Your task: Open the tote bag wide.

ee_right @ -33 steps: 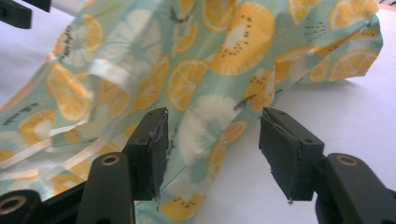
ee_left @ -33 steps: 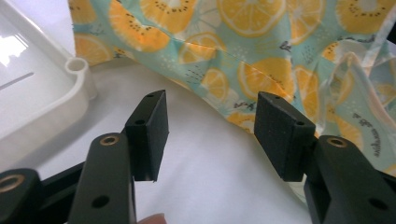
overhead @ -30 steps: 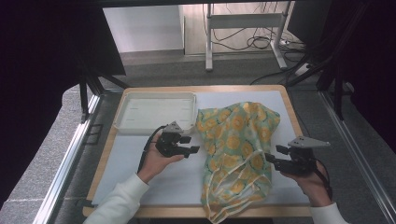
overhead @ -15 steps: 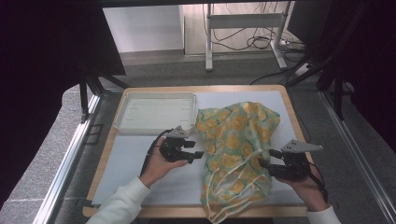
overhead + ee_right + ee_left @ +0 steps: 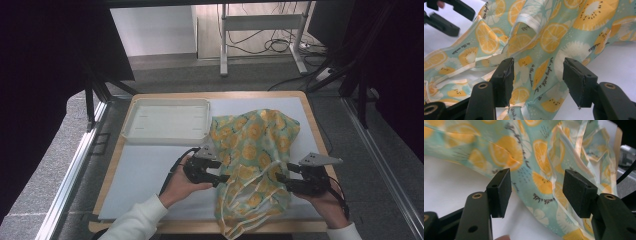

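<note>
A teal cloth (image 5: 255, 137) printed with orange slices lies crumpled on the right half of the white mat, with pale drawstrings trailing toward the near edge. My left gripper (image 5: 223, 179) points right at the cloth's left edge. In the left gripper view the left gripper (image 5: 537, 192) is open, its jaws have just been opening a little, and the cloth's edge (image 5: 541, 182) lies between them untouched. My right gripper (image 5: 281, 178) points left at the cloth's right side. In the right gripper view the right gripper (image 5: 537, 80) is open around a fold of cloth (image 5: 536, 70), and its pads do not press on it.
A shallow white tray (image 5: 167, 120) stands at the mat's far left. The mat (image 5: 145, 170) lies on a wooden table top (image 5: 112, 165) with metal rails on both sides. In the right gripper view the other gripper (image 5: 444, 15) shows at the top left.
My left gripper has moved toward the near edge and rightward, up against the cloth's lower left side. The right gripper has barely shifted. The cloth lies as before.
</note>
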`<state>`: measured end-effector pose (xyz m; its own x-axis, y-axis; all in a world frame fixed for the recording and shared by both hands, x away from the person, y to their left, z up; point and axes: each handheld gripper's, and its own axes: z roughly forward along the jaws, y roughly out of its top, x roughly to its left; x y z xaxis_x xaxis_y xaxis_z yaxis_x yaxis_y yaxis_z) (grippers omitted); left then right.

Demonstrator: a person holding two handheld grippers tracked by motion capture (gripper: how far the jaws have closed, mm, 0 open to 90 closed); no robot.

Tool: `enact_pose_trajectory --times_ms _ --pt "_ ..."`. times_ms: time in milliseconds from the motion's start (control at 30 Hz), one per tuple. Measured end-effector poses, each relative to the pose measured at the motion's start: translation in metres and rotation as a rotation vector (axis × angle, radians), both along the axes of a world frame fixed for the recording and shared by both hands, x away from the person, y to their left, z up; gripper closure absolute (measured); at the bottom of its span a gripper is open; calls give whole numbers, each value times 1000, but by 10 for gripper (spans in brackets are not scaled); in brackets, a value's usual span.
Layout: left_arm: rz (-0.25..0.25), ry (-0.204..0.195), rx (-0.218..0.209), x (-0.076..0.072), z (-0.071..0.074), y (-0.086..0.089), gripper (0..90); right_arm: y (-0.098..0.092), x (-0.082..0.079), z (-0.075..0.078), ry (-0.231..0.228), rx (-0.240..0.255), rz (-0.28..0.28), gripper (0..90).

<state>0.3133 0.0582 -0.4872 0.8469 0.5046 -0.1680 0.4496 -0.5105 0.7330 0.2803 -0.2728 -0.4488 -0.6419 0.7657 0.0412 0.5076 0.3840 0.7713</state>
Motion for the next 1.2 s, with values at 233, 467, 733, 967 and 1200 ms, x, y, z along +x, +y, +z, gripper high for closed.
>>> enact_pose_trajectory --times_ms 233,467,733,967,1200 --pt "9 3 64 -2 -13 -19 379 0 0 -3 9 2 2 422" --pt "58 32 47 11 -13 -23 375 2 0 -5 15 -7 8 421" --pt "74 44 29 24 -18 -23 701 3 1 -7 21 -12 5 421" --pt "45 42 -23 22 -12 -15 882 3 -1 -4 14 -9 8 421" --pt "33 77 -67 23 -9 -4 891 16 -18 -1 18 -20 58 418"
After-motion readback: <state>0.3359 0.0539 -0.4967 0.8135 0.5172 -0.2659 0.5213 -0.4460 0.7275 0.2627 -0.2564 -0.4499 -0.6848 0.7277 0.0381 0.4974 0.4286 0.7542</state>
